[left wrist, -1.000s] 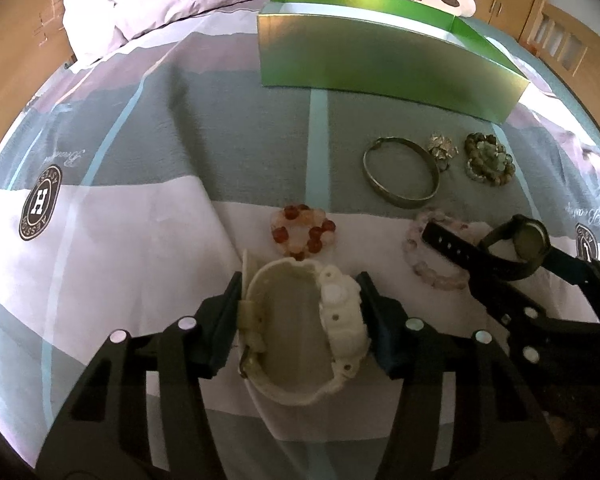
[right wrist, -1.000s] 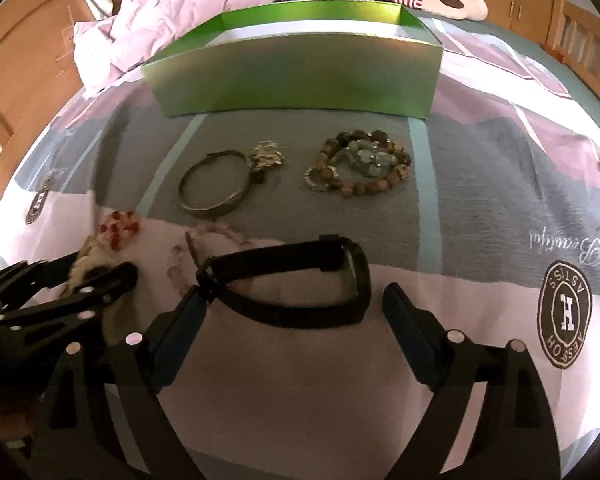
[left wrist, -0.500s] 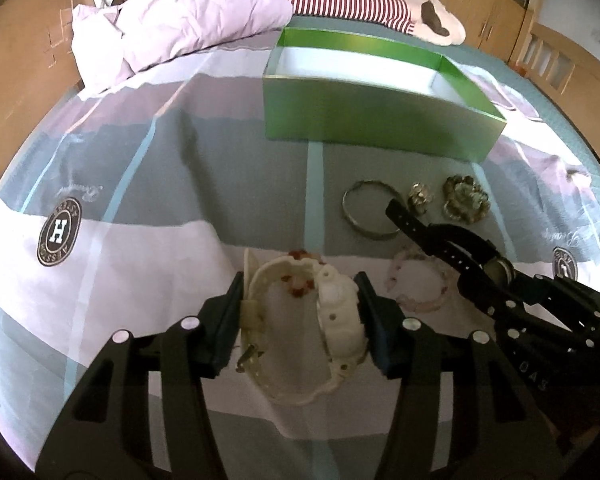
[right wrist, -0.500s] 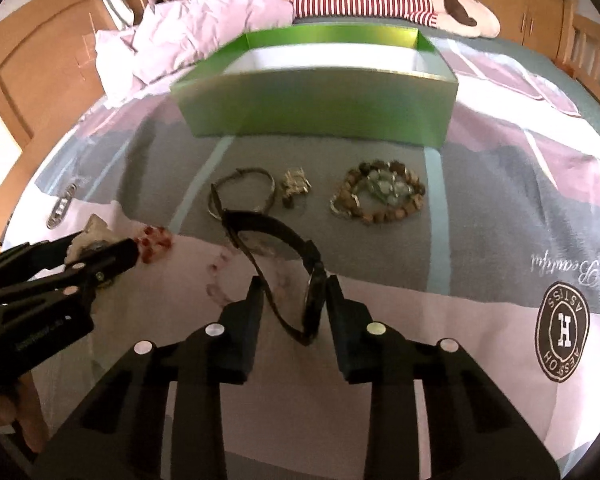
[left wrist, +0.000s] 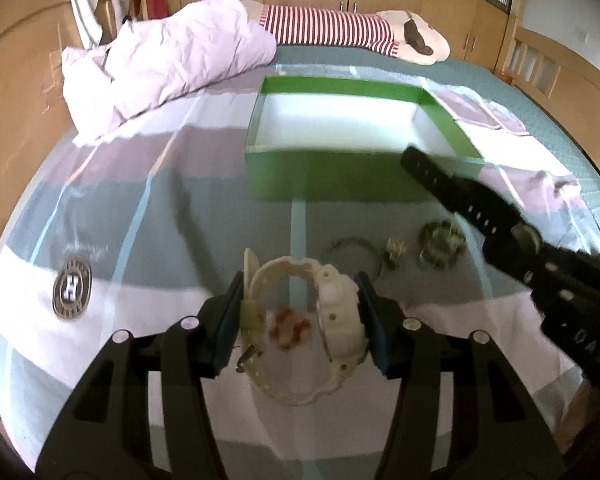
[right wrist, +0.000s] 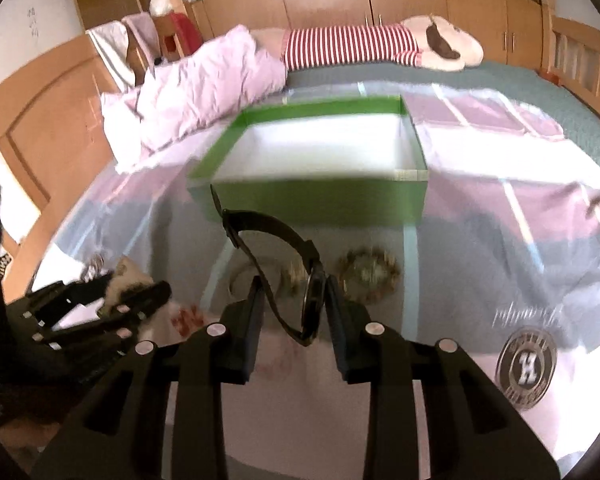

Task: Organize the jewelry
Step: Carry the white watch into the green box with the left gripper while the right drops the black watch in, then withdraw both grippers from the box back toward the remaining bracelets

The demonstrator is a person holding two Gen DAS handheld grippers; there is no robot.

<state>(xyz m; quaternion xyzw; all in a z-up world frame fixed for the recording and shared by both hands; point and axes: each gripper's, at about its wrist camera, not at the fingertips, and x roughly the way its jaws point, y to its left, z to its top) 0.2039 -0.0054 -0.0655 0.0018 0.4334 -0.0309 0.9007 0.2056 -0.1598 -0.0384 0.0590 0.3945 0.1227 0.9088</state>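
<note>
My left gripper (left wrist: 300, 300) is shut on a white watch (left wrist: 336, 312), its pads pressing both sides of the looped strap, held above the bed. Through the loop I see a red bead bracelet (left wrist: 290, 326) lying below. My right gripper (right wrist: 294, 296) is shut on a black watch (right wrist: 268, 220), whose strap sticks up and forward; the black watch (left wrist: 460, 188) also shows at the right of the left wrist view. Beyond both stands an open green box (right wrist: 320, 200) with a white inside. A metal bangle (left wrist: 354, 250), a small brooch (left wrist: 396, 252) and a green-brown bead bracelet (left wrist: 442, 244) lie before the green box (left wrist: 340, 176).
The striped bedsheet (left wrist: 140, 200) carries everything. A crumpled pink quilt (left wrist: 160, 64) lies at the back left, and a striped plush toy (left wrist: 328, 28) lies behind the box. Wooden bed boards and wardrobes ring the bed.
The right gripper closed on the black watch and lifted it off the sheet. Both grippers rose, so the box's white inside now shows and the jewelry looks smaller.
</note>
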